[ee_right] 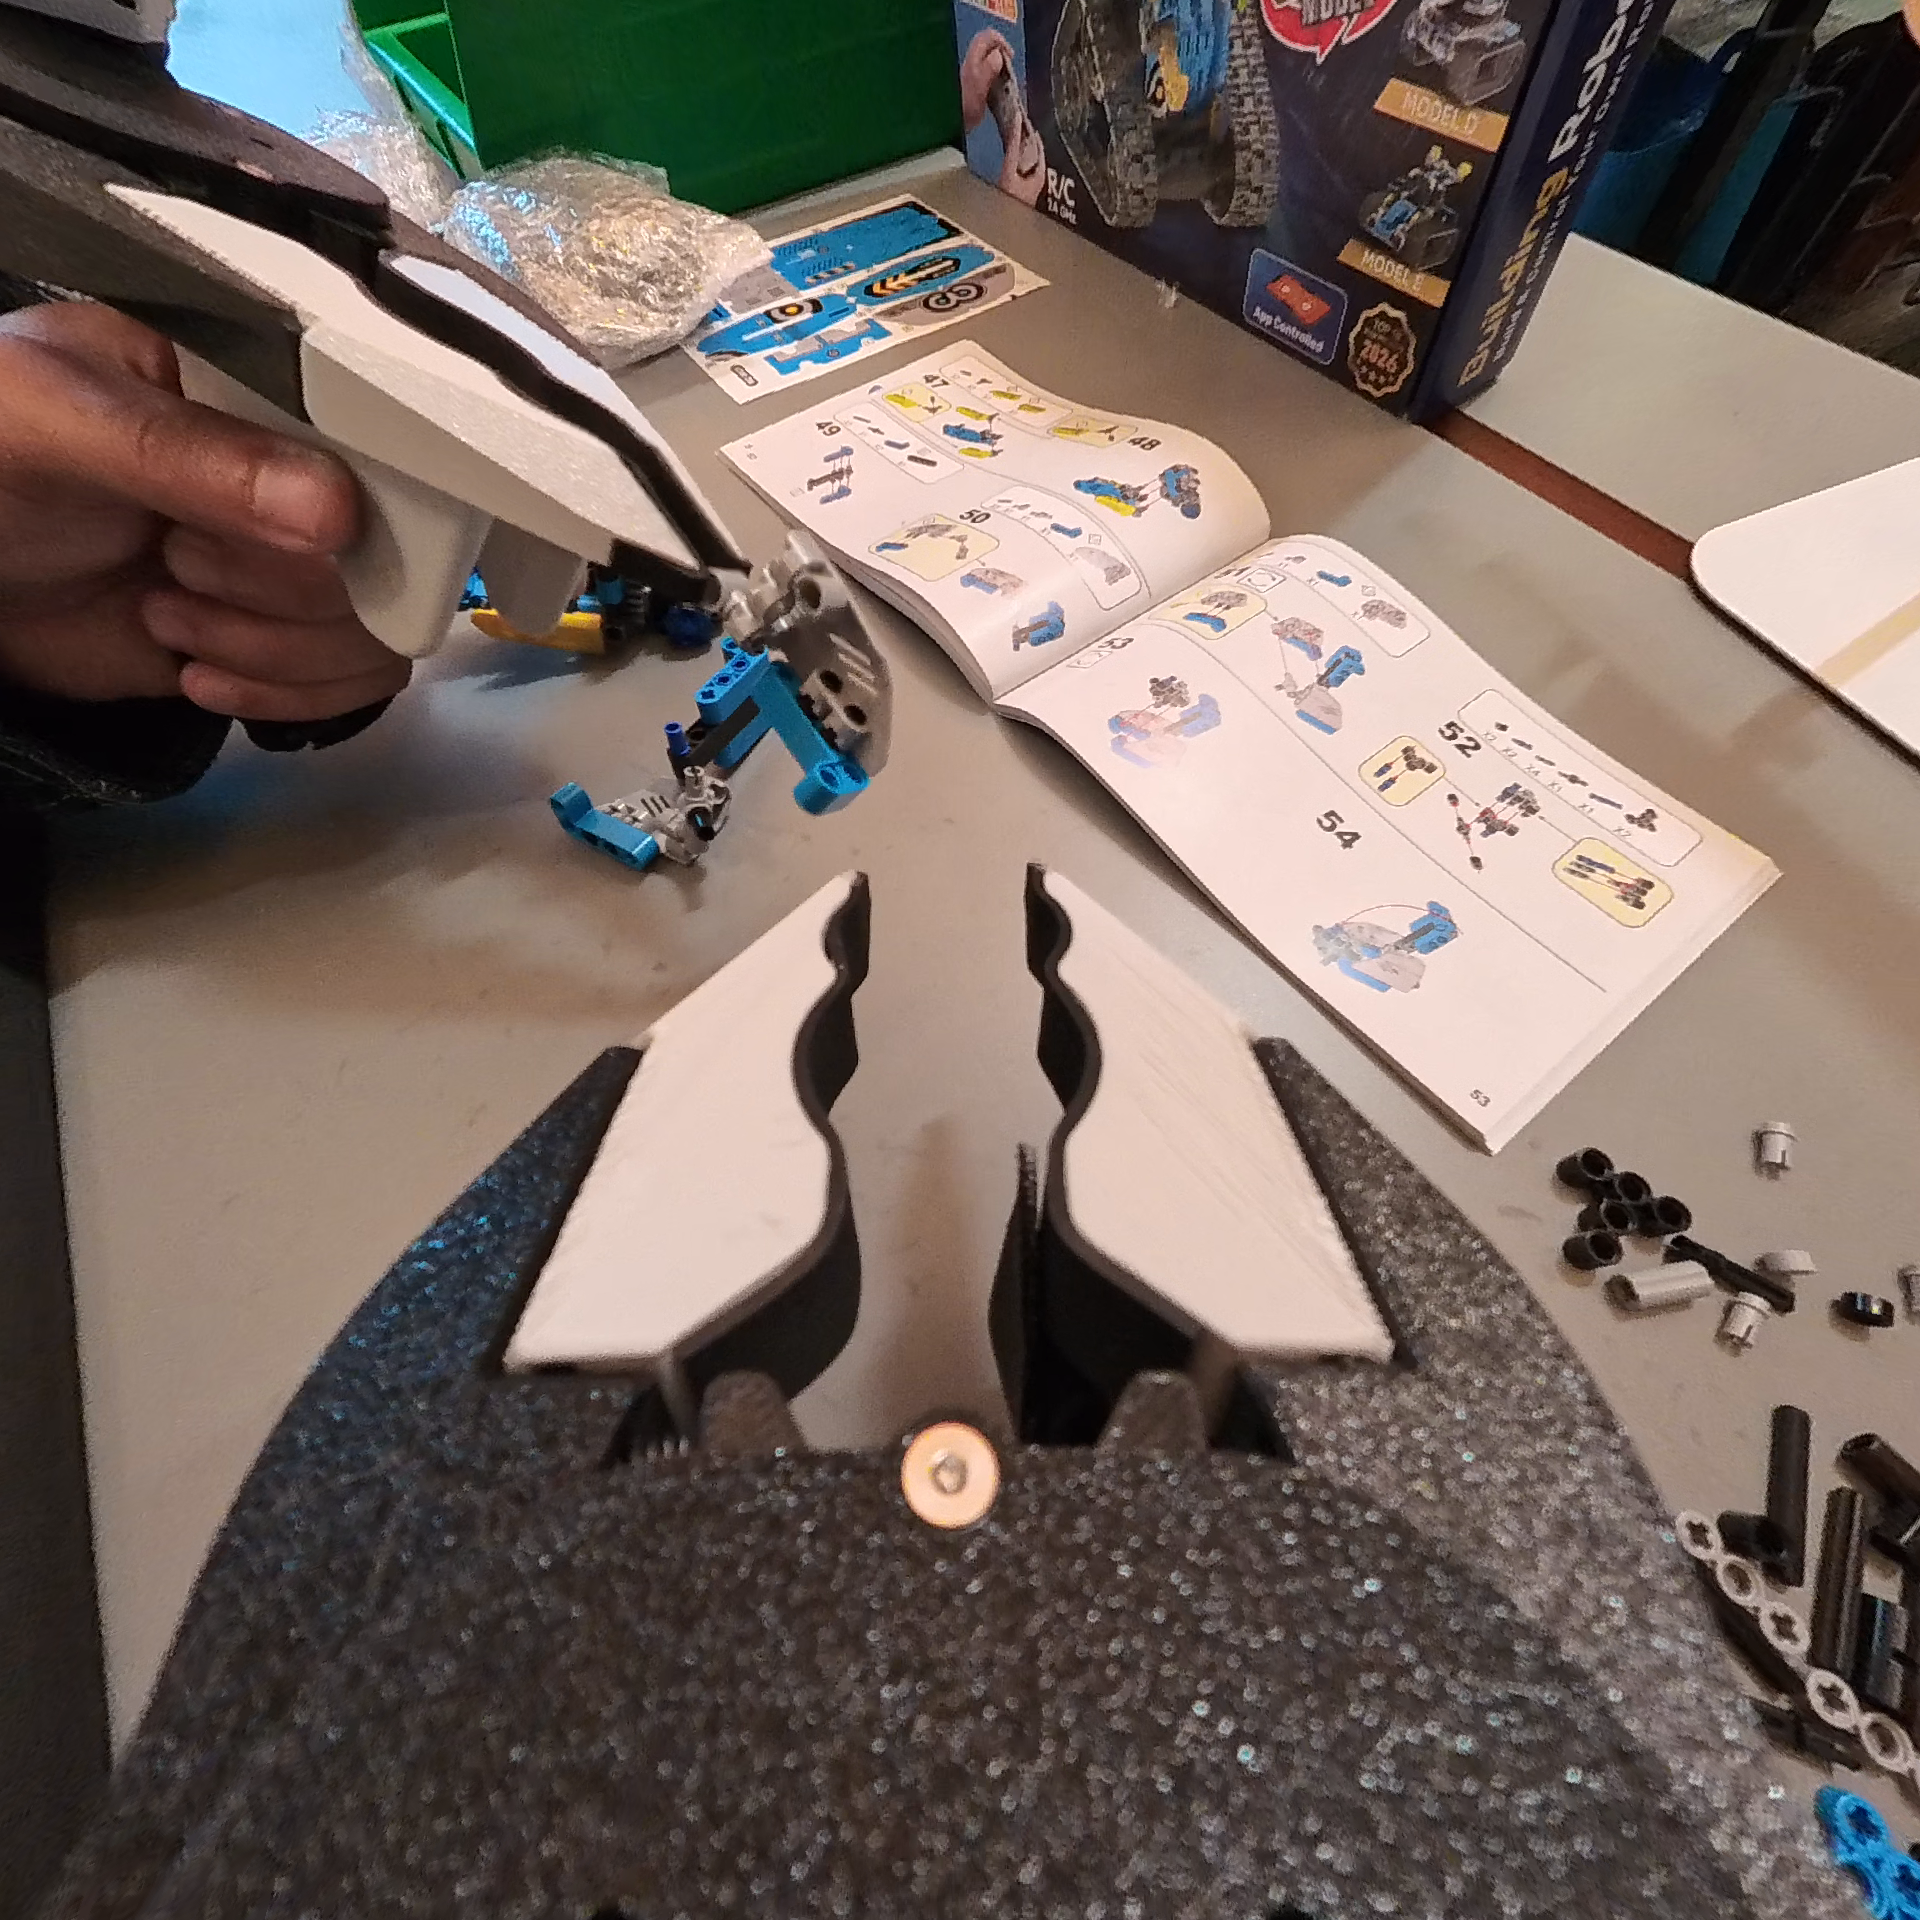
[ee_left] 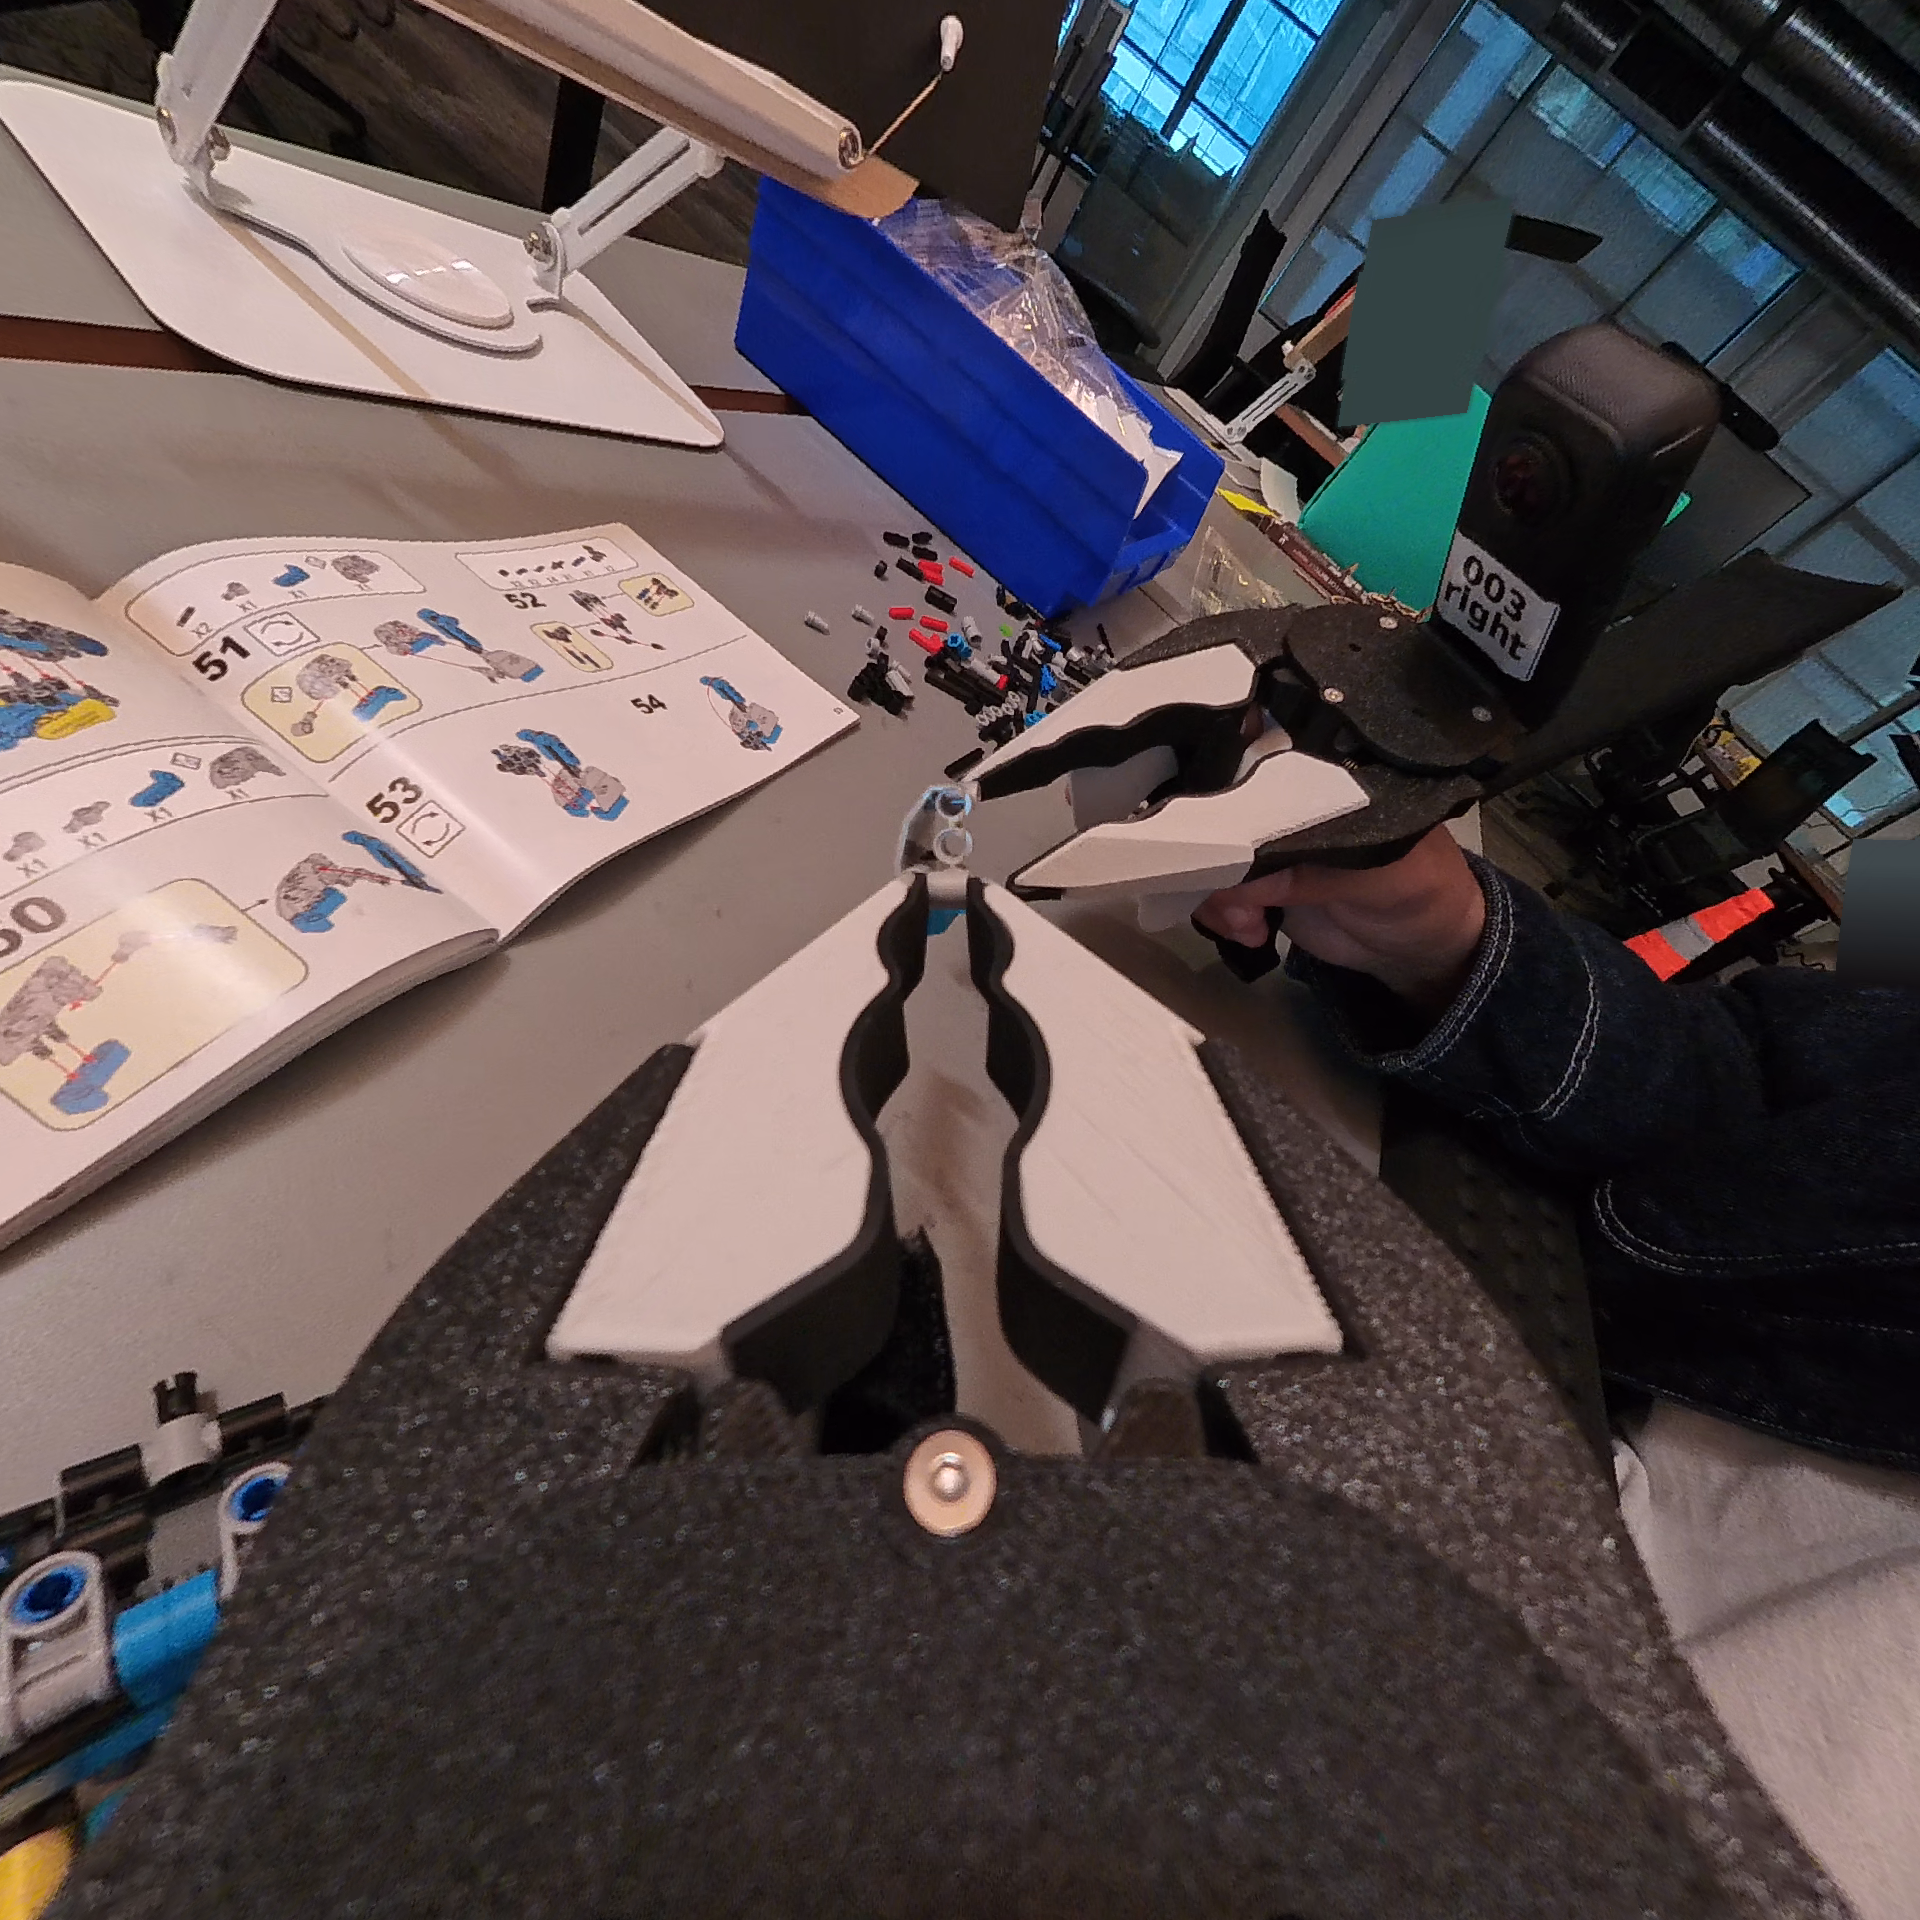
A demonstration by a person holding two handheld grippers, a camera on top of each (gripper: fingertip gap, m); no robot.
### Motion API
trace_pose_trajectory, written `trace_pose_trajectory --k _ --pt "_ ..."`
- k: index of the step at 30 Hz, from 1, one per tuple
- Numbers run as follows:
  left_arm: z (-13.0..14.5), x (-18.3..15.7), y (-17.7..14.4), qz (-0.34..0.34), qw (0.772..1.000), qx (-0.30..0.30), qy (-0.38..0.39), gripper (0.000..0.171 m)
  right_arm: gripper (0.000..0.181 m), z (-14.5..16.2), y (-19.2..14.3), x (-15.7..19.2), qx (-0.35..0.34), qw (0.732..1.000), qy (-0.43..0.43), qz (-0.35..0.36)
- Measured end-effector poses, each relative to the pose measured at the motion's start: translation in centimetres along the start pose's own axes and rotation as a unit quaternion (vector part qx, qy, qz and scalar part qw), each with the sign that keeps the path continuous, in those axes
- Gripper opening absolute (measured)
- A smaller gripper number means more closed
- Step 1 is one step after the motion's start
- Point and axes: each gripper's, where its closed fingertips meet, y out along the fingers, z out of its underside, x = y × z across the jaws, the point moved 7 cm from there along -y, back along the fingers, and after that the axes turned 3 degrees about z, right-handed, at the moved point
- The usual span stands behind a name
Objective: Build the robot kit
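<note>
Two grippers are in my views, and only one has anything in it. My left gripper (ee_left: 940, 894) has its jaws drawn nearly together on a grey and blue brick assembly (ee_right: 800, 665), pinching it at the fingertips and holding it up off the grey table (ee_right: 312, 987); from the right wrist view I see it hanging at a tilt from that gripper's tip, a blue beam pointing down toward me. My right gripper (ee_right: 945, 883) stands with its jaws apart and nothing between them, hovering just near of the held assembly; in the left wrist view its fingertips sit right beside the piece, and I cannot tell whether they touch it. On the table below, a smaller blue and grey sub-assembly (ee_right: 639, 816) lies just left of my right gripper's line. An open instruction booklet (ee_right: 1247, 727) lies to the right, a sticker sheet (ee_right: 862, 291) and a printed box (ee_right: 1299, 156) beyond it. Loose black and grey pins (ee_right: 1683, 1247) are scattered at the near right. Far off in the left wrist view stands a blue bin (ee_left: 935, 395).
</note>
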Motion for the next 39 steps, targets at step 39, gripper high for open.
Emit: trace_pose_trajectory --k 39 --pt "-4.3 5.0 -8.2 -0.153 0.978 -0.134 0.031 0.007 0.028 0.0 0.0 0.5 0.011 1.0 -0.018 -0.001"
